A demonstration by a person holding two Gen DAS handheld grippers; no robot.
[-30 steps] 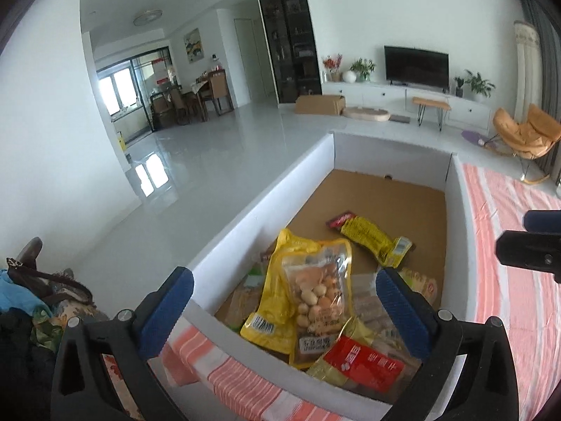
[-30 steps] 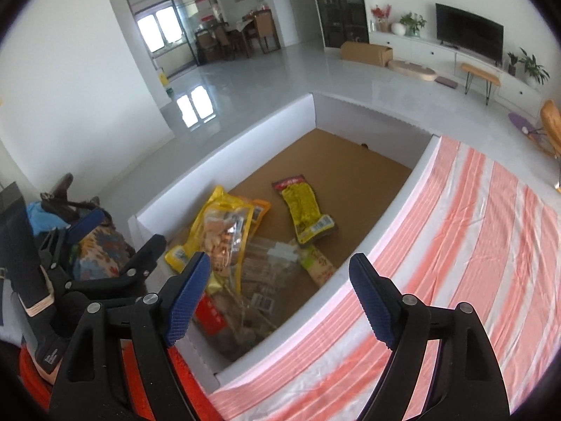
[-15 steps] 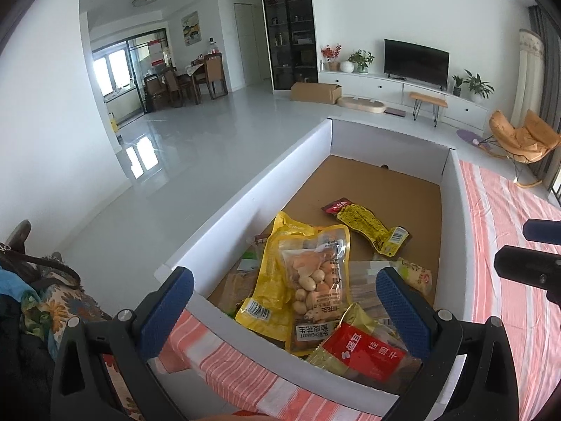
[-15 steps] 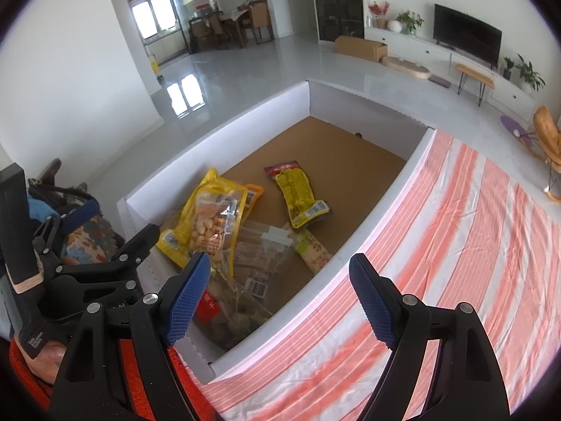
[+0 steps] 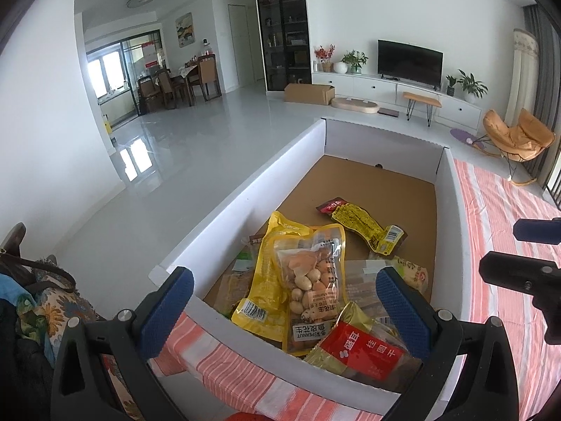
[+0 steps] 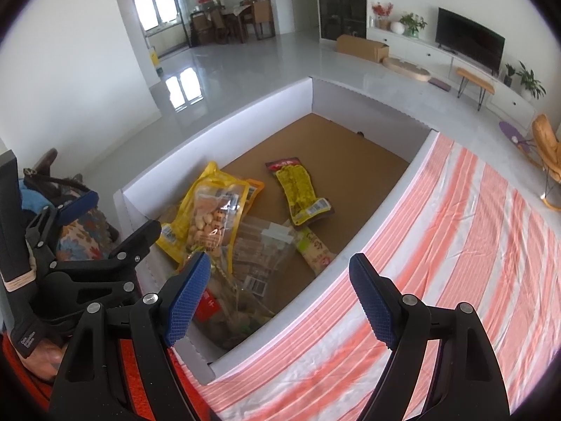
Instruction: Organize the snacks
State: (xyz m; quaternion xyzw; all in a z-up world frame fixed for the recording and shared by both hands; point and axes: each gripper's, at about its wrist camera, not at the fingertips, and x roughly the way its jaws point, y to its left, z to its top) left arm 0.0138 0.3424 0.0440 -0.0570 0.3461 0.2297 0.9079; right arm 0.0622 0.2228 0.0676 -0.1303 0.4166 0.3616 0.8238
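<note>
1. Left gripper (image 5: pixel 284 301): fingers spread wide, nothing between them, lower centre of frame.
2. Right gripper (image 6: pixel 280 294): fingers spread, empty, lower centre.
3. Snack packets (image 5: pixel 308 277): piled in the near end of the white box (image 5: pixel 242 203), centre frame.
4. Striped cloth (image 6: pixel 455 245): right of the box.

A private home's open-plan living room: a flat-screen television (image 5: pixel 409 60) stands on a long white media cabinet (image 5: pixel 396 91) lined with potted plants (image 5: pixel 355 59) and a vase of red flowers (image 5: pixel 326 57). An orange lounge chair (image 5: pixel 519 137) sits by the curtains, while a wooden dining table with chairs (image 5: pixel 186 80) fills the far corner beside large windows. Glossy white tile flooring (image 5: pixel 210 133) runs throughout, past a tall glass-fronted display cabinet (image 5: pixel 282 28).
</note>
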